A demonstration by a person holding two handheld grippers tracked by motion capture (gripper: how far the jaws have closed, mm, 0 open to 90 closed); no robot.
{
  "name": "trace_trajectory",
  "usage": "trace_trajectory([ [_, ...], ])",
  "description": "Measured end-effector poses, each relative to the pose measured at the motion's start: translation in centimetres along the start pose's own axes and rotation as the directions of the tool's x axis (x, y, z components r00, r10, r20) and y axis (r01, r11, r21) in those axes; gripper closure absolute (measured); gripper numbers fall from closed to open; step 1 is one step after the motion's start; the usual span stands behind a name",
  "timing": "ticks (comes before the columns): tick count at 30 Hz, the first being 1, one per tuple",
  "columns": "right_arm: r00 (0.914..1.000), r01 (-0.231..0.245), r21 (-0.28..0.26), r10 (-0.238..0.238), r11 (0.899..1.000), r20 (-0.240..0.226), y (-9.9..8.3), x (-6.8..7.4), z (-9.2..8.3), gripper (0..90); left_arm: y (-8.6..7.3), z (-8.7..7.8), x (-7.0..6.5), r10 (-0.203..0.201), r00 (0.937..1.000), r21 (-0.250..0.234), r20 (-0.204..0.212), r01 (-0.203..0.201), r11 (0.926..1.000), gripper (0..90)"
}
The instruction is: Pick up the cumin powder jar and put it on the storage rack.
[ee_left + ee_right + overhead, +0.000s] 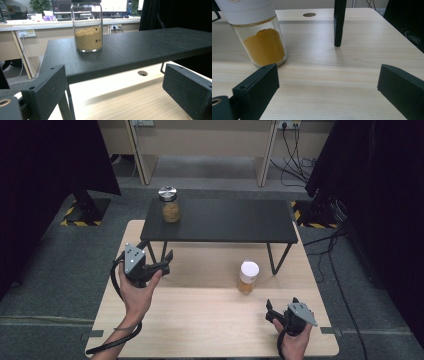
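A glass jar with a silver lid (169, 205) holds tan grains and stands at the left end of a low black shelf (225, 222). In the left gripper view this jar (87, 27) rises beyond the open jaws. My left gripper (156, 251) hovers open in front of the shelf's left end, holding nothing. A white-capped jar of orange powder (248, 277) stands on the wooden table (200, 320) in front of the shelf. My right gripper (281, 304) is open near the table's front right, short of that jar (257, 32), which sits ahead and left of its jaws.
The shelf stands on thin black legs; one leg (339, 22) rises ahead of the right gripper. A round cable hole (142, 73) is cut in the tabletop under the shelf. Dark curtains and stands flank the table, with grey carpet around it.
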State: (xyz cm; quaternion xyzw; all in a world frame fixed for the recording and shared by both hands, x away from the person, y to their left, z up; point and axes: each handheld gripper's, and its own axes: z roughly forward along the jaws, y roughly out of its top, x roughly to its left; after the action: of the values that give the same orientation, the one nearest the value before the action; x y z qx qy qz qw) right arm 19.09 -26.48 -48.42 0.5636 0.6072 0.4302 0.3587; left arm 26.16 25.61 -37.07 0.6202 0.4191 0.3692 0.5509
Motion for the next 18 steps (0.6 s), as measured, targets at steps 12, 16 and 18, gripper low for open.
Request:
trace_trajectory([
  [12, 1.0000, 0.006, 0.003, -0.006, 1.000, 0.002, 0.0, 0.2, 0.0, 3.8, -4.5, -2.4, -0.9, 0.019, 0.9998, 0.010, 0.004, -0.019, 0.9998, 4.1],
  [16, 1.0000, 0.008, 0.002, -0.008, 1.000, 0.002, 0.0, 0.2, 0.0, 3.8, -5.9, -3.0, -1.1, 0.016, 0.9998, 0.015, 0.012, -0.016, 0.9998, 4.1],
  [18, 0.9999, 0.010, 0.002, -0.010, 1.000, 0.002, 0.0, 0.3, 0.0, 3.8, -6.6, -3.2, -1.2, 0.027, 0.9994, 0.018, 0.023, -0.028, 0.9995, 4.0],
])
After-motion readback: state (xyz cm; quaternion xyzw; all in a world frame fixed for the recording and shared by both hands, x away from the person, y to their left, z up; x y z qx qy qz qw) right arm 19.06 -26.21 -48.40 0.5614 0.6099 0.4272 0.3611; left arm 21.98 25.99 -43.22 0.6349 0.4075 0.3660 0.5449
